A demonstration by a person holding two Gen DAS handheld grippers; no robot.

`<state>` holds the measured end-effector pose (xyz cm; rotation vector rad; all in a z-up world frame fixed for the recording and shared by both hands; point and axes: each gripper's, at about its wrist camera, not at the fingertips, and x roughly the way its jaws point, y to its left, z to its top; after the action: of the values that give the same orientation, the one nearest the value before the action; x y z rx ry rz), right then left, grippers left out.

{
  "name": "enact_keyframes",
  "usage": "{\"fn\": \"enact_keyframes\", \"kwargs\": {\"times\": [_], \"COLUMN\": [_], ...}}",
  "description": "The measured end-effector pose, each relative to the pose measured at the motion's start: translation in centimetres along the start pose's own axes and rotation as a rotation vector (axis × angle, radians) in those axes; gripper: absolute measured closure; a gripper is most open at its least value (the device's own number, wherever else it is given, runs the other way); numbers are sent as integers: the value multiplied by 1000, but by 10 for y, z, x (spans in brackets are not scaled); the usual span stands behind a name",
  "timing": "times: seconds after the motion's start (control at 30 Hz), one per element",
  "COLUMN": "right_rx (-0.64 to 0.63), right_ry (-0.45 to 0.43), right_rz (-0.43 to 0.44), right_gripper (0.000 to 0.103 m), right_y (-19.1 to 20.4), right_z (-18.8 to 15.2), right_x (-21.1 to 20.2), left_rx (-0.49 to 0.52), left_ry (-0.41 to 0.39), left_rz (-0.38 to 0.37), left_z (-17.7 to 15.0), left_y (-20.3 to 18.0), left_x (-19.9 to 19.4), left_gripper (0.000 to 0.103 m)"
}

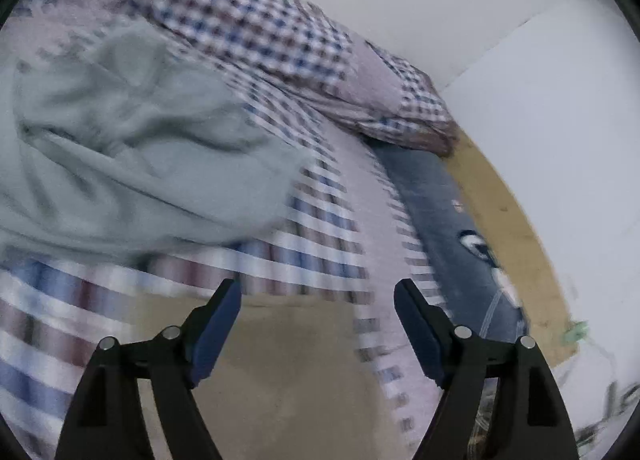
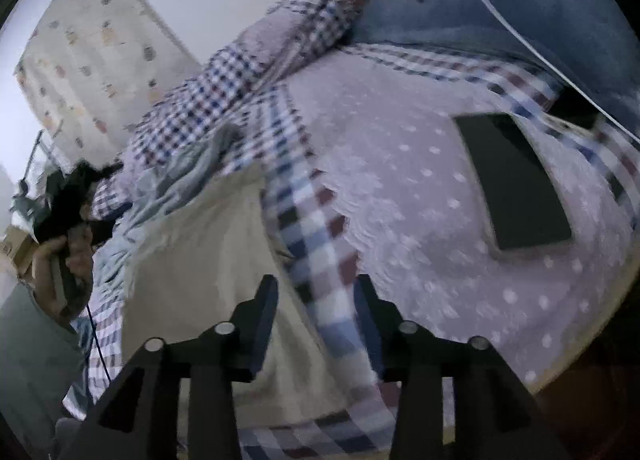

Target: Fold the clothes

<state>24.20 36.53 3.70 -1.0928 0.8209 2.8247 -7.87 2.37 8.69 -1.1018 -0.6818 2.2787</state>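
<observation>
The left tool stands wide open with nothing between its blue pads, hovering over a beige cloth that lies flat on the bed. Just beyond it a pale green garment sits crumpled on the checked bedspread, its near edge loose and close to the beige cloth. A checked pillow lies further back, against the white wall. To the right a blue cushion runs along the bed's edge, with a strip of wooden frame between it and the wall, so there is little room on that side.

The right tool has its jaws partly apart with the checked border of the bedspread between them; motion blur makes it hard to tell whether they grip it. The beige cloth lies to its left. On the dotted lilac panel to the right a dark phone rests flat, near the blue cushion. At far left a hand holds the other tool.
</observation>
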Motion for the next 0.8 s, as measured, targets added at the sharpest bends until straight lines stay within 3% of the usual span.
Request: {"fn": "enact_keyframes", "kwargs": {"times": [0.13, 0.27, 0.4, 0.5, 0.57, 0.8], "right_rx": [-62, -96, -126, -151, -165, -238], "right_ry": [18, 46, 76, 113, 144, 237], "right_rz": [57, 98, 111, 102, 95, 54], "right_gripper": [57, 57, 57, 41, 41, 41], "right_y": [18, 42, 63, 72, 76, 85], "right_z": [23, 50, 85, 112, 128, 152], "right_x": [23, 58, 103, 140, 171, 254], "left_rx": [-25, -116, -95, -26, 6, 30], "left_ry": [17, 57, 104, 131, 142, 160], "left_rz": [74, 34, -13, 4, 24, 72], "left_z": [-7, -20, -29, -30, -31, -32], "left_y": [52, 88, 85, 74, 70, 82], "left_x": [-22, -13, 4, 14, 18, 31], "left_gripper": [21, 21, 25, 30, 32, 74]}}
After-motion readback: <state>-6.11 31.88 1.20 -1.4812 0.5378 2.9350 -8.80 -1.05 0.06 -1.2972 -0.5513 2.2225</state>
